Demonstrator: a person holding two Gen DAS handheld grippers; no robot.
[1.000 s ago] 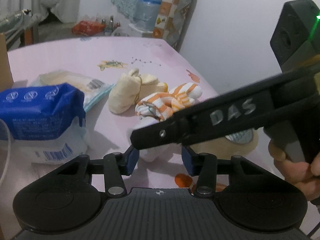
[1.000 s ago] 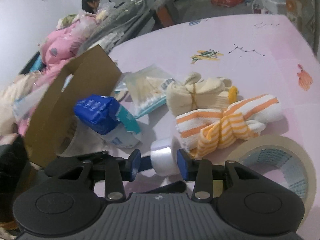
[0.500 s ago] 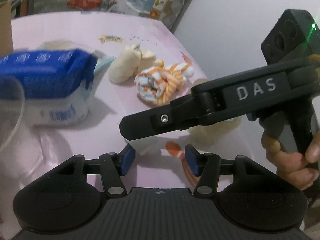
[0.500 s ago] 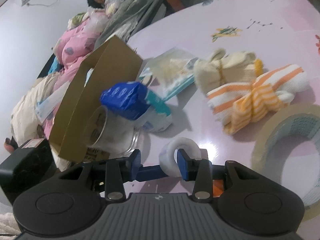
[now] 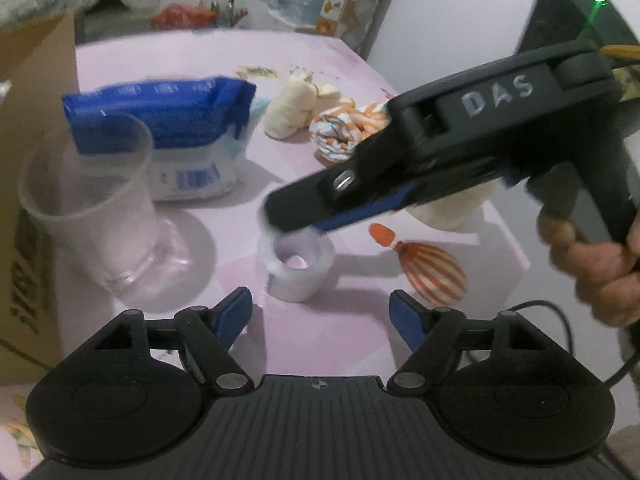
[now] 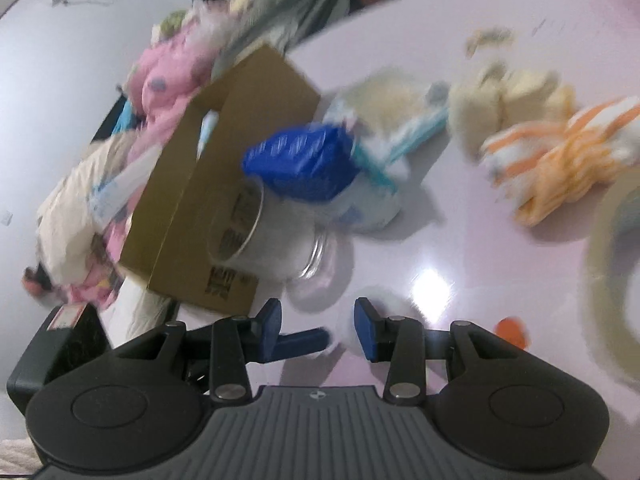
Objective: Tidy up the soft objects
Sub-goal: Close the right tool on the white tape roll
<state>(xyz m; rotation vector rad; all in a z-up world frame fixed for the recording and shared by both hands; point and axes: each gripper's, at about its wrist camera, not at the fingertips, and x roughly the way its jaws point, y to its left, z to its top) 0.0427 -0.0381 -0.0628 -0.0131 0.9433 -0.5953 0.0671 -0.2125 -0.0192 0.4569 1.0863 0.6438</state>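
Observation:
A small white tape roll (image 5: 296,266) stands on the pink table (image 5: 168,60), just ahead of my left gripper (image 5: 322,316). Its jaws are opening and nothing is between them. My right gripper (image 5: 276,216) reaches in from the right, its tips over the roll's far rim. In the right wrist view my right gripper (image 6: 318,322) is open, and the blurred roll (image 6: 380,300) shows behind its right finger. Further back lie an orange-and-white striped cloth bundle (image 5: 344,132) (image 6: 568,160) and a cream sock bundle (image 5: 288,120) (image 6: 508,100).
A clear plastic cup (image 5: 92,208) (image 6: 272,232) stands beside an open cardboard box (image 5: 32,160) (image 6: 224,160). Behind the cup sits a blue-and-white packet (image 5: 168,120) (image 6: 308,164). A big tape roll (image 6: 616,260) lies at the right. A person's hand (image 5: 592,264) holds the right gripper.
My left gripper's jaws have widened off the small roll and drawn back, leaving it standing on the table. Both views have swung left, bringing the cup and box closer.

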